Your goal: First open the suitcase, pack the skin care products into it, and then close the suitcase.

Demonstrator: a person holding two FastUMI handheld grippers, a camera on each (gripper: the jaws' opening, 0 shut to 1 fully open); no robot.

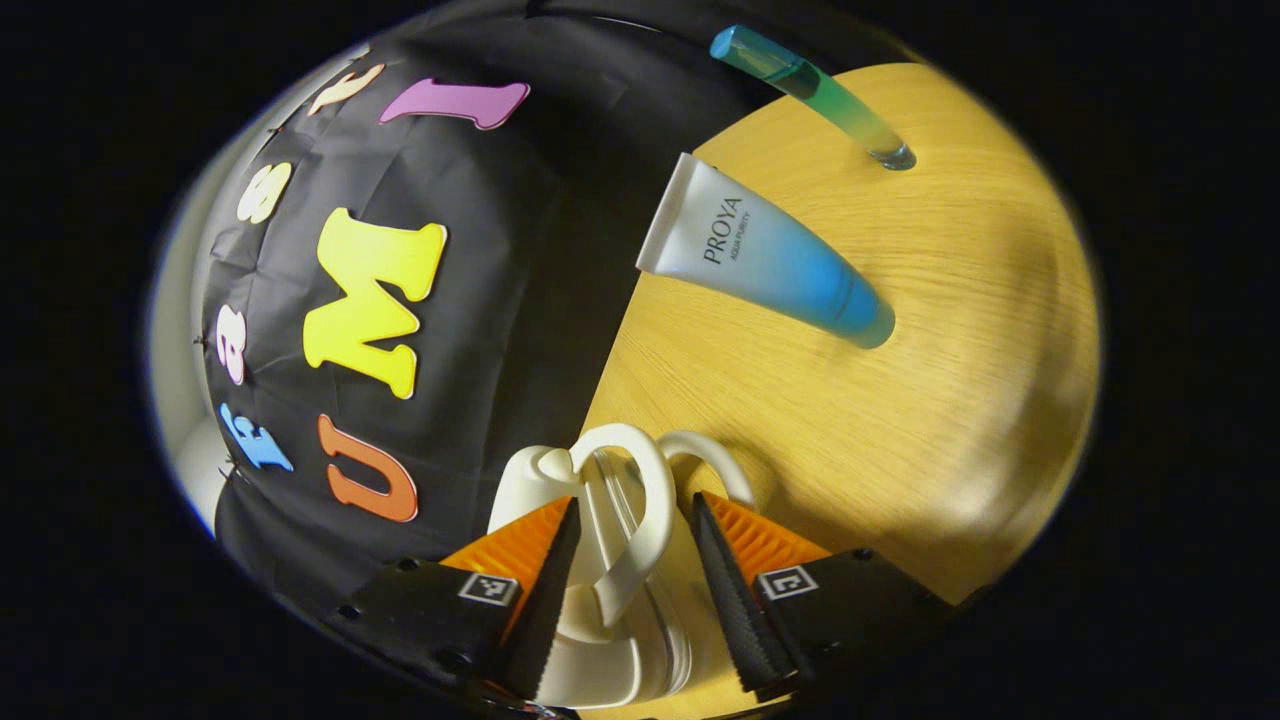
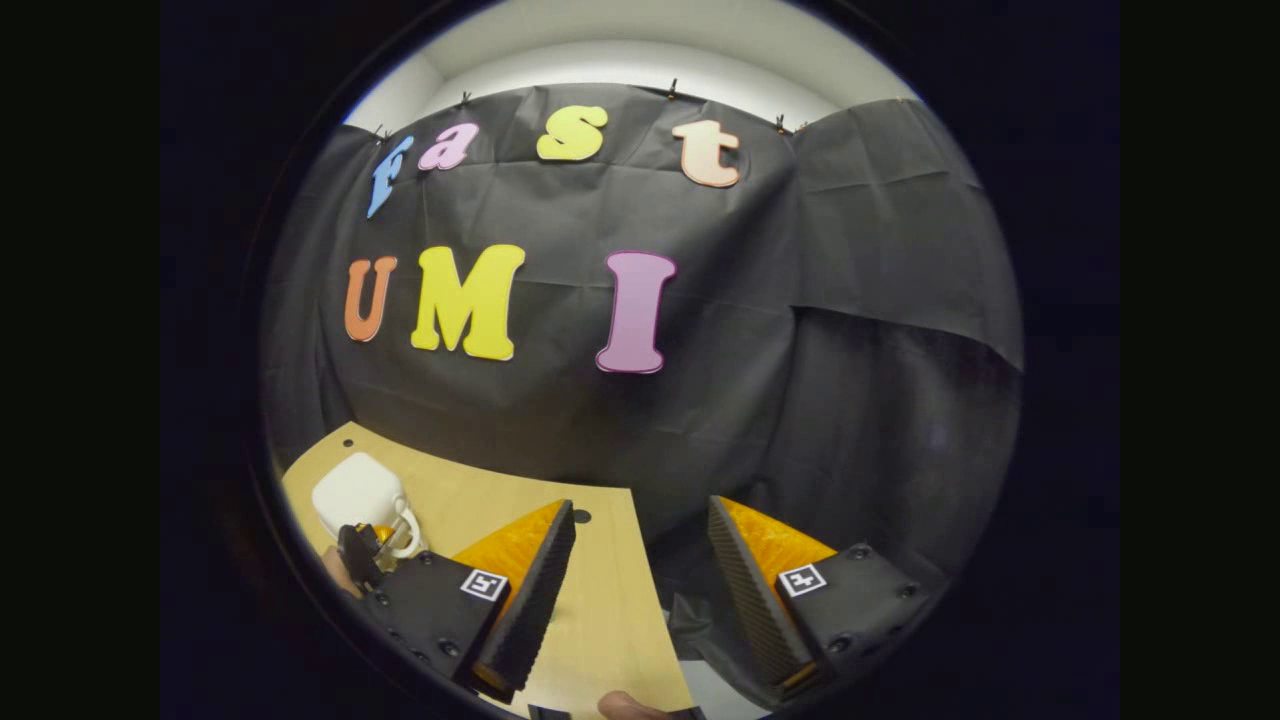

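A small white suitcase (image 1: 600,640) lies on the wooden table (image 1: 950,400), right under my left gripper (image 1: 635,503). Its looped white handle (image 1: 640,510) stands between the spread fingers, and gaps show on both sides, so the gripper is open. Farther along the table stand a white-to-blue tube (image 1: 765,255) and a slim teal-green bottle (image 1: 810,90). In the right gripper view, my right gripper (image 2: 641,508) is open and empty above the table's right edge. There the suitcase (image 2: 355,492) sits far to the left, with the left gripper (image 2: 360,555) at it.
The black cloth wall (image 2: 700,400) hangs close behind the table (image 2: 600,600). Bare wood lies between the suitcase and the two products. A fingertip (image 2: 625,705) shows at the bottom of the right gripper view.
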